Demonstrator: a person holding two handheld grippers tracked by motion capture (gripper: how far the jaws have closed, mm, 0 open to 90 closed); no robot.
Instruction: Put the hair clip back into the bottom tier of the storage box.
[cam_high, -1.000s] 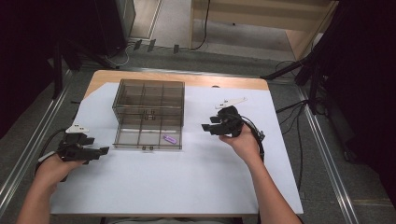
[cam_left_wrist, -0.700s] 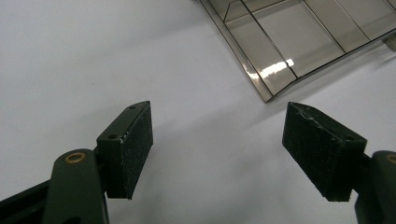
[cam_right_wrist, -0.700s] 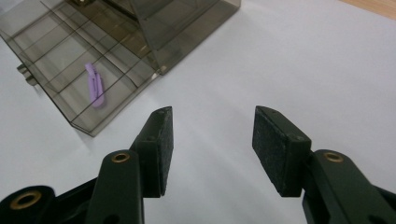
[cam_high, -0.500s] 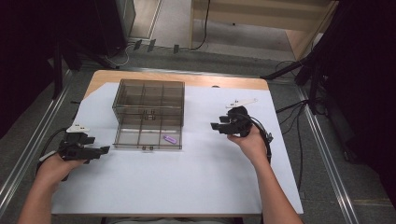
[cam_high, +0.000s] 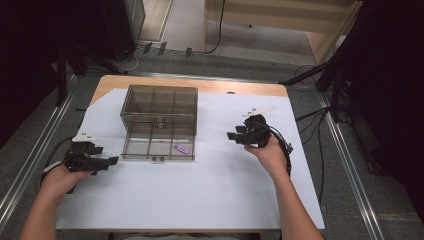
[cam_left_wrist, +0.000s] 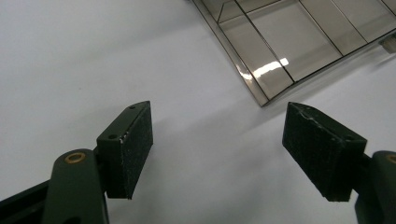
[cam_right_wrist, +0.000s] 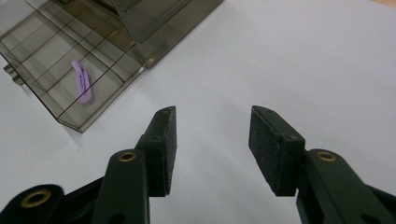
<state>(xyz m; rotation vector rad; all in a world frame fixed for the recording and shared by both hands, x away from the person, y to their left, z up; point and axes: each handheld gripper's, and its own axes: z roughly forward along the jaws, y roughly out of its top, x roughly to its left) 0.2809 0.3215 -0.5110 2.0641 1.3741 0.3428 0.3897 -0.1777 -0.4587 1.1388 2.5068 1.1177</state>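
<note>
Both tongs stand empty with their jaws spread: the left gripper (cam_high: 102, 161) rests low on the white sheet near the table's left edge, its pads (cam_left_wrist: 135, 144) gaping wide over bare paper, and the right gripper (cam_high: 235, 136) hovers over the sheet on the other side, its pads (cam_right_wrist: 166, 144) parted a little less, also with nothing between them. Between the two sits the smoky clear organizer box (cam_high: 159, 102), its lower drawer (cam_high: 157, 145) pulled out toward the person. A small purple clip (cam_high: 182, 149) lies in that drawer's near right compartment; it shows clearly in the right gripper view (cam_right_wrist: 82, 81). Judging from this, the placing looks done, since the clip is inside and neither tool holds anything. What seems left is pushing the drawer shut, and neither gripper touches it yet.
</note>
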